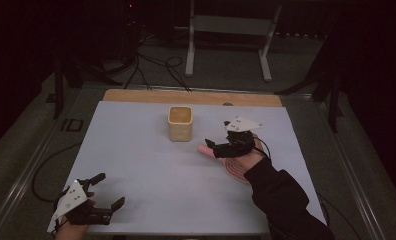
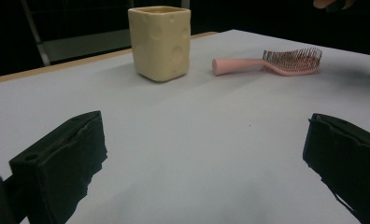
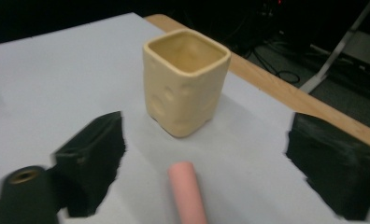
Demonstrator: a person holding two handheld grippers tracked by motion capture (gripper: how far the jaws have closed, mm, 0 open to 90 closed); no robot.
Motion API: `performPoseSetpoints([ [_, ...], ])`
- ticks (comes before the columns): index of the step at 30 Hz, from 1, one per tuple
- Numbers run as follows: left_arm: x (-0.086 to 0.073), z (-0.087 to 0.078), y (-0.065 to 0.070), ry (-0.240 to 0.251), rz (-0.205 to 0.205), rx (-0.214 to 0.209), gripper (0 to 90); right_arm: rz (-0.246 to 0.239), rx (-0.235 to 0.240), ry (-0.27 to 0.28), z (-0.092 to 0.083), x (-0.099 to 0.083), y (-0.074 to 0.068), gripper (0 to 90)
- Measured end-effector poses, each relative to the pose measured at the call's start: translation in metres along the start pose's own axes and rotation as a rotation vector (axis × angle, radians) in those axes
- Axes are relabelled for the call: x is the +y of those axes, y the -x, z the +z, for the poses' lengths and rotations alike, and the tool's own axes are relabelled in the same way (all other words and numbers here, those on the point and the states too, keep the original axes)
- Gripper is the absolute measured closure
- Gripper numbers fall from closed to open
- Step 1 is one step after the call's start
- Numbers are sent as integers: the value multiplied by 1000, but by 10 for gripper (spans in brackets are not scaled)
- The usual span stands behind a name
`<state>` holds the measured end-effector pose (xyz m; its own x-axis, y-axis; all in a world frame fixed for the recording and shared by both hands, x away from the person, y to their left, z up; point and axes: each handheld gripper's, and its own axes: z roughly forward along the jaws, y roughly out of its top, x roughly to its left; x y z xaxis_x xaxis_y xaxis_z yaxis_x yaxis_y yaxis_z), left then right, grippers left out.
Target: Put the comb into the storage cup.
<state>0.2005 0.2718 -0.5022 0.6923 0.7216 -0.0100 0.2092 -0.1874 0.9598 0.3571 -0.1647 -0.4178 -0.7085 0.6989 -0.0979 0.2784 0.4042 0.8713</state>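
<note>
The pink hairbrush (image 2: 272, 63) lies flat on the surface, right of the yellow cup (image 1: 180, 123), its handle end pointing left toward the cup. The right tool (image 3: 206, 168) hovers directly over the handle, jaws wide on either side. The left tool (image 1: 108, 192), also wide, sits well apart at the near left corner.

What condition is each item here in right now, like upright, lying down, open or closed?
Square yellow ceramic cup: upright, looks empty.
Pink plastic hairbrush: lying flat on the table, not gripped.
Left hand-held gripper: open, holding nothing.
Right hand-held gripper: open, jaws either side of the hairbrush handle, not touching.
</note>
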Motion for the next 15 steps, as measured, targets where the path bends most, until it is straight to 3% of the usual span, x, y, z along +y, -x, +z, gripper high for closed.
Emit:
performPoseSetpoints([
  [5, 0, 0, 0, 0, 0, 0, 0, 7, -3, -26, 10, -3, 3, 179],
  [7, 0, 0, 0, 0, 1, 0, 0, 11, -6, -39, 14, -4, 4, 248],
  [10, 0, 0, 0, 2, 3, -5, 0, 18, 0, -58, 18, -6, 6, 281],
  [11, 0, -1, 0, 3, 3, -6, 0, 26, -11, -76, 23, -7, 8, 360],
  [15, 0, 0, 0, 3, 6, -5, 0, 48, -25, -114, 33, -10, 14, 474],
])
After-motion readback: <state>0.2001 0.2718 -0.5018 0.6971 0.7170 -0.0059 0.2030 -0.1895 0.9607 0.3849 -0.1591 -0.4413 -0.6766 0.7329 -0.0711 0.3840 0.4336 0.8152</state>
